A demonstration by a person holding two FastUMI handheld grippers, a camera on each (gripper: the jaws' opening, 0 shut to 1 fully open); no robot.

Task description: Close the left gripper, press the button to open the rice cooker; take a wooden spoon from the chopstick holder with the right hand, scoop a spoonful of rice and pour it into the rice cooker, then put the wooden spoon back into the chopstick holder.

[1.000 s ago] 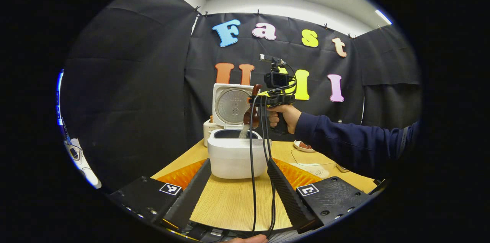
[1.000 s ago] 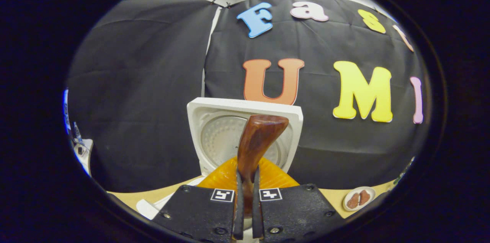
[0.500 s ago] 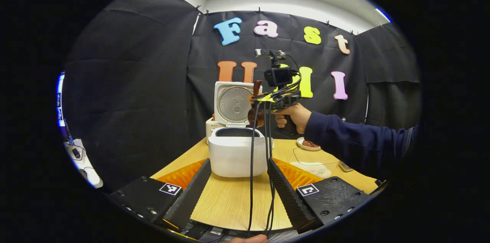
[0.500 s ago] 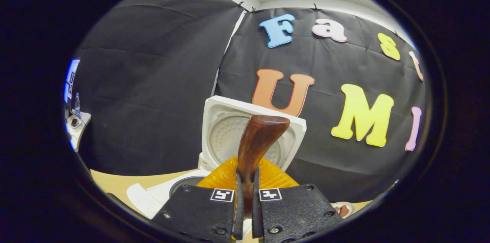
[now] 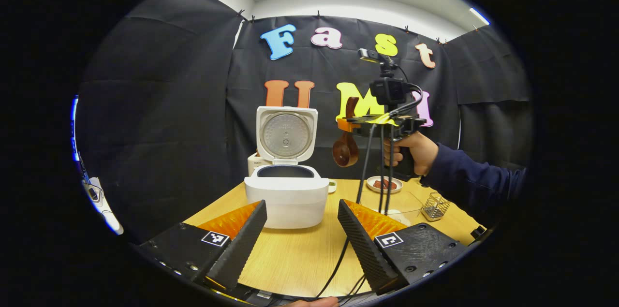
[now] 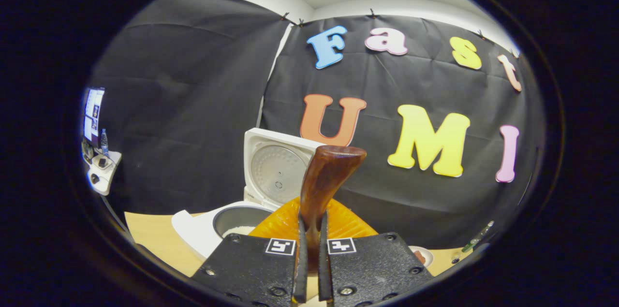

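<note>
On the left of the left gripper view, the white rice cooker stands on the pale wooden table with its lid tipped up and back, so the button step looks done. The left gripper hangs low in front of it, its jaws spread wide with nothing between them.

Further right, the right gripper, gripped by a hand in a dark blue sleeve, is raised beside the cooker and to its right, no longer over the pot. Its jaws are pressed together on the handle of the dark brown wooden spoon, whose bowl hangs down below them; in the right gripper view the handle rises from between the closed jaws, and white rice shows inside the pot.

Judging by that, the pour looks finished and the return of the spoon is in hand. A small wire-mesh holder sits at the far right of the table, near the sleeve; it is likely the chopstick holder. The next move calls for carrying the spoon over it, lowering it inside, then releasing.
</note>
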